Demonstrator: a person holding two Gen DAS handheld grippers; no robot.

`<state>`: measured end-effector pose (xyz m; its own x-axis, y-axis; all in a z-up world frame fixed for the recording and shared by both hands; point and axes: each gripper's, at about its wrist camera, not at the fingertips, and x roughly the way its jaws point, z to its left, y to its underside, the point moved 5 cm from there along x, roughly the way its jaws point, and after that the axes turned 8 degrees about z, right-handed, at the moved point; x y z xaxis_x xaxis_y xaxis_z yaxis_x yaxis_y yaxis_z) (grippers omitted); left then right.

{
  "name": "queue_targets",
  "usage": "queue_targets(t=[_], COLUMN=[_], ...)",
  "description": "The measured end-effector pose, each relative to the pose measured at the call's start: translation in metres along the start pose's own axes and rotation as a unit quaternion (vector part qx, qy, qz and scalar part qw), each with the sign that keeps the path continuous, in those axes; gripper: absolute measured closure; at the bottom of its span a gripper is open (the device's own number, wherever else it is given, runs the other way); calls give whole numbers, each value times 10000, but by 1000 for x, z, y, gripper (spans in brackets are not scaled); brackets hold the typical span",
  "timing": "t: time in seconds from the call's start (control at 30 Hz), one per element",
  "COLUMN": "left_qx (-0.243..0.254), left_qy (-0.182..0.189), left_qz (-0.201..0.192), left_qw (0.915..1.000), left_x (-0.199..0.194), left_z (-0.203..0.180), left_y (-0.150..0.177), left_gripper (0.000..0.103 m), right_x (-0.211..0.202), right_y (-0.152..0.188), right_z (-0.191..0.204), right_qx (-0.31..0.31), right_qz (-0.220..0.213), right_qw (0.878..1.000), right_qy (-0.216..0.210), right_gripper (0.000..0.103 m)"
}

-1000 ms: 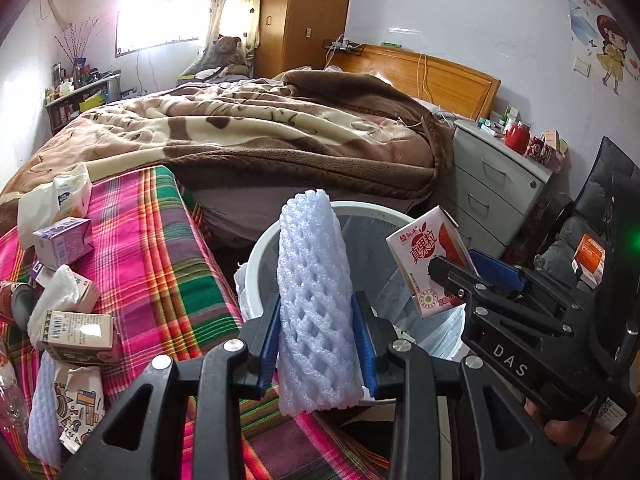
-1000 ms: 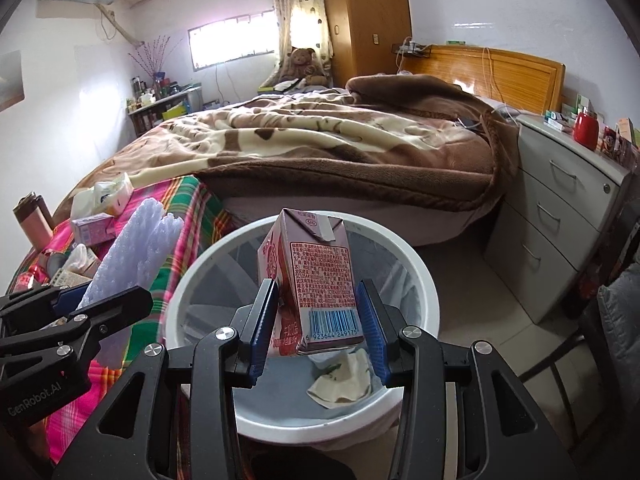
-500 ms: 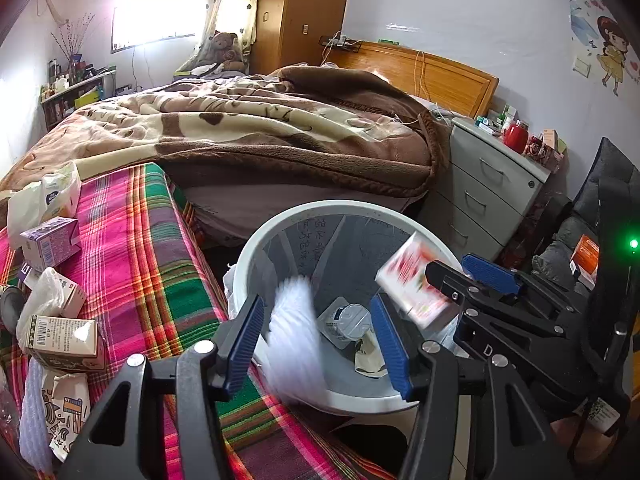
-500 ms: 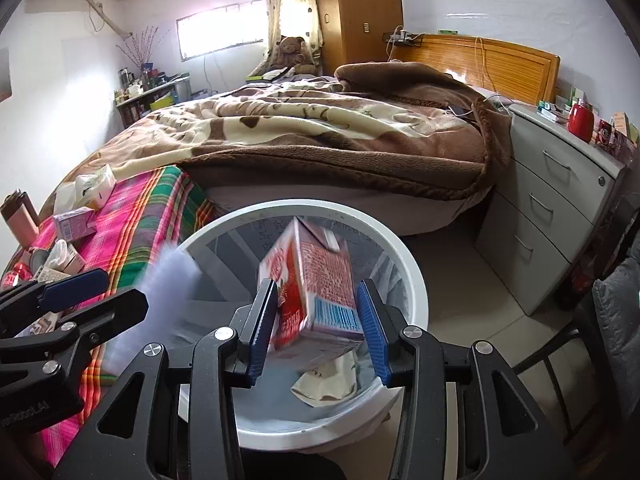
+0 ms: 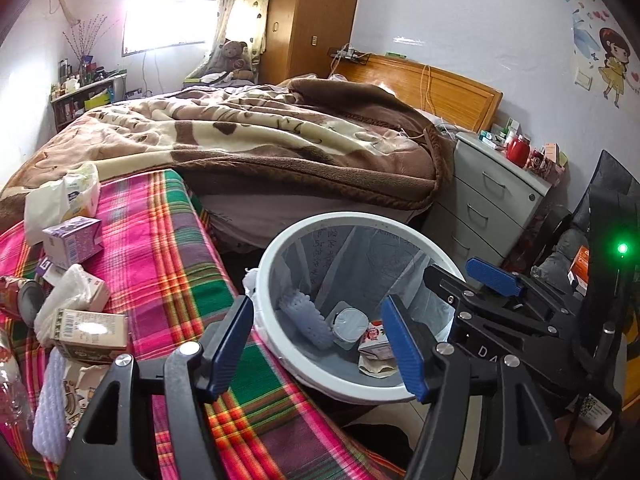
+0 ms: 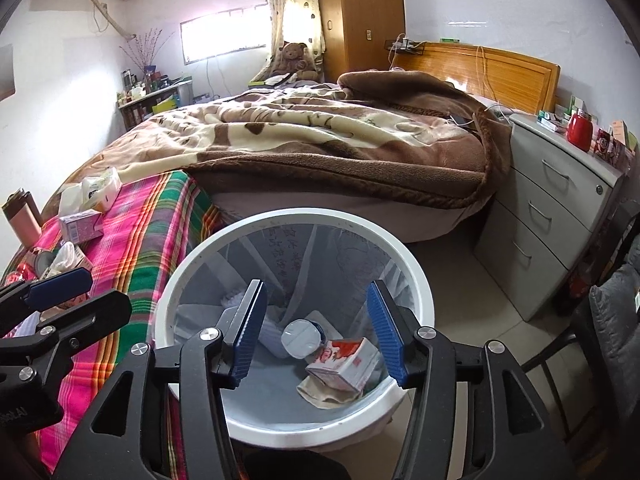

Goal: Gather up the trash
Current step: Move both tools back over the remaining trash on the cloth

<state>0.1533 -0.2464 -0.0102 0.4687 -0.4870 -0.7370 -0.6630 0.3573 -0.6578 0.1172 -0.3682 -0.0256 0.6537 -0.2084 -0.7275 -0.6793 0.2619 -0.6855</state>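
A white round trash bin [image 5: 280,248] [image 6: 304,216] stands on the floor beside the plaid-covered table. Inside lie a white foam net sleeve [image 5: 304,318], a red and white milk carton [image 6: 346,362] [image 5: 374,344], a round lid [image 6: 300,338] and crumpled paper. My left gripper [image 5: 318,344] is open and empty over the bin's near left rim. My right gripper [image 6: 316,330] is open and empty above the bin. On the plaid cloth [image 5: 160,248] lie a purple carton [image 5: 74,240], a tissue pack [image 5: 76,196], a brown carton [image 5: 90,334] and crumpled wrappers.
A bed with a brown blanket [image 5: 260,144] fills the room behind the bin. A grey drawer unit [image 6: 560,208] stands right with a red jar [image 6: 580,130] on top. A dark chair [image 6: 616,332] is at the far right.
Both grippers opened. The foam sleeve dropped from the left gripper and the milk carton from the right gripper, and both now lie in the bin.
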Motion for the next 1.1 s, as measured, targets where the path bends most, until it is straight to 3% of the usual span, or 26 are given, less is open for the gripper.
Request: queue_targets(t=[0.3,0.57,0.97,1.1], left_qx=[-200,-582,-1320,-1474], left_qy=[-151,-496,-1097,-1379], left_qz=[-184,-333,-512,-527], left_qw=[9995,9965,9838,9780], left_x=[-22,-44,-75,-85], left_z=[26,71,148,170], left_y=[5,18,43,53], left_gripper=[34,31,28,26], right_x=[-9,-13,-6,-2], right_y=[0,1,7,10], right_z=[23,53,103,122], right_qx=[-107,-217,-443,-600], right_qz=[-127,-186,-13,46], right_qw=[9997,9981,9927,9892], right_qy=[-189,-541,-1120,-1337], right_gripper=[45,43,42,37])
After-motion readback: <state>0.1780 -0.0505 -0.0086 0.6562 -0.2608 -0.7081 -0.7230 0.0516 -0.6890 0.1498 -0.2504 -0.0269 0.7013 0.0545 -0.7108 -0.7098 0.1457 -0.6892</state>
